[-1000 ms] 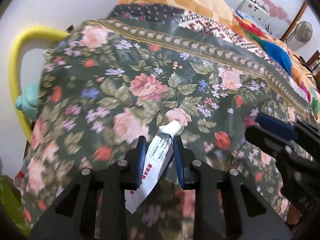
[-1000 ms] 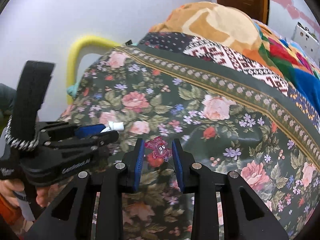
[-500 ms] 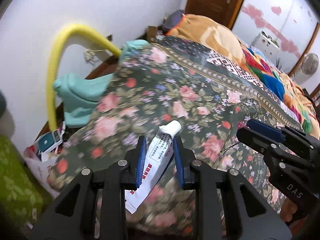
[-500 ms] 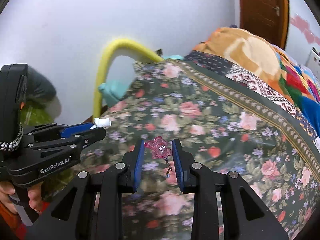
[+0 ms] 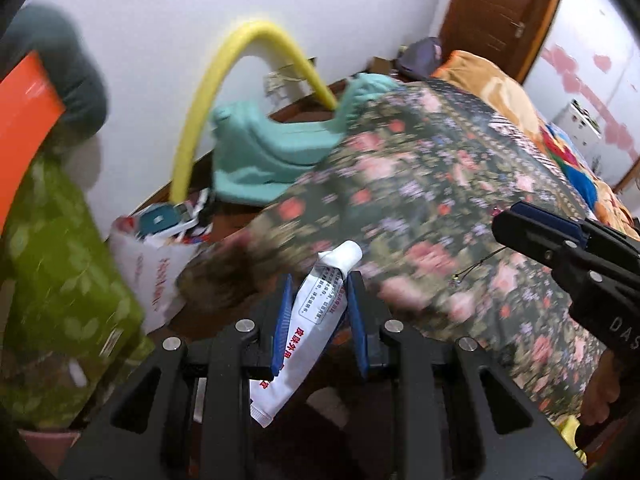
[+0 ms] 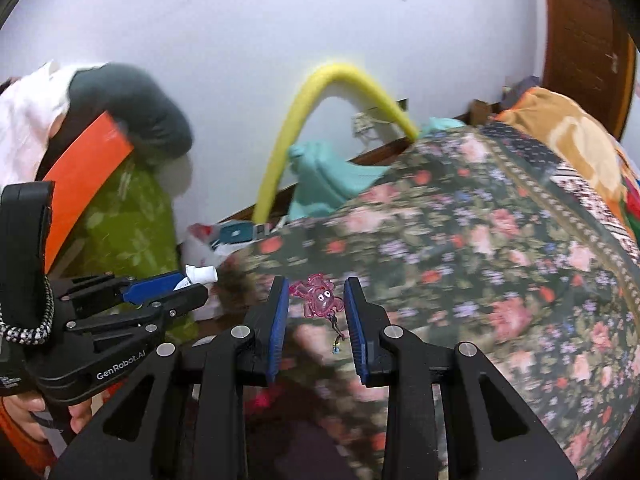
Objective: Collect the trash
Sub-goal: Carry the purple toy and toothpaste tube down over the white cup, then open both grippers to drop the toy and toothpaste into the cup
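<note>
**Both grippers loaded at the bed's corner**

The left gripper (image 5: 318, 316) is clamped on a white ointment tube (image 5: 304, 328) with red and black print; the blue pads press its sides, the capped end sticks out ahead of the fingertips and the crimped tail hangs back below them. The right gripper (image 6: 316, 316) is closed on a small pink translucent charm (image 6: 318, 298), which sits between the pad tips with a thin dark cord and bead dangling beneath it.

Ahead of both grippers and to their right lies the floral bedspread (image 5: 440, 200), blurred. Ahead and to the left of the left gripper, a white plastic bag (image 5: 156, 268) stuffed with packaging stands on the floor beside the bed's corner, with a teal cloth (image 5: 264, 156) and a yellow foam arch (image 5: 224, 92) beyond it against the wall. A green leafy fabric (image 5: 52, 272) fills the near left.

In the right wrist view the left gripper shows at lower left, a hand (image 6: 24, 412) around its handle.
</note>
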The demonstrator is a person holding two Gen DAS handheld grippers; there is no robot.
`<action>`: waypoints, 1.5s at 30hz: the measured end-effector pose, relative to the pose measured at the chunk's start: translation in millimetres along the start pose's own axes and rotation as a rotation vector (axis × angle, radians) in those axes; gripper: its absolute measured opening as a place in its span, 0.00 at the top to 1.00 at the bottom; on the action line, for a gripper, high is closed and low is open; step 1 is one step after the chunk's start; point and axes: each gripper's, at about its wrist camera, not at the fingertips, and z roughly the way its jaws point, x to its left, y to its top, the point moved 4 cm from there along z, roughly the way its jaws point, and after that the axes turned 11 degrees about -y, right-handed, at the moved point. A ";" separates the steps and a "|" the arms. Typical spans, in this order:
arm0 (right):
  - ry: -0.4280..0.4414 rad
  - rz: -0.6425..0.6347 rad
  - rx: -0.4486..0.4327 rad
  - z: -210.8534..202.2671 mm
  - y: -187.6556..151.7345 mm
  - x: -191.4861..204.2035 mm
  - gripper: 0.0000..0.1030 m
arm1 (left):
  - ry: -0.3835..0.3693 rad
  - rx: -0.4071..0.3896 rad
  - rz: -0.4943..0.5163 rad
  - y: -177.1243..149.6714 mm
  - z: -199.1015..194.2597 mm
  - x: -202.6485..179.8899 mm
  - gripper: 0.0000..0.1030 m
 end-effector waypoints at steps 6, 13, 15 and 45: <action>0.054 -0.074 0.042 9.8 -13.7 61.6 0.75 | 0.036 -0.016 -0.114 -39.8 -23.9 58.6 0.74; 0.118 -0.175 0.122 32.9 -36.1 130.1 0.75 | 0.072 0.028 -0.203 -80.9 -27.2 117.2 0.74; 0.135 -0.205 0.146 40.6 -43.6 149.8 0.75 | 0.081 0.043 -0.239 -94.2 -24.0 135.6 0.74; 0.261 -0.279 0.500 152.4 -88.5 248.1 0.56 | 0.074 0.192 -0.569 -176.9 39.9 253.5 0.67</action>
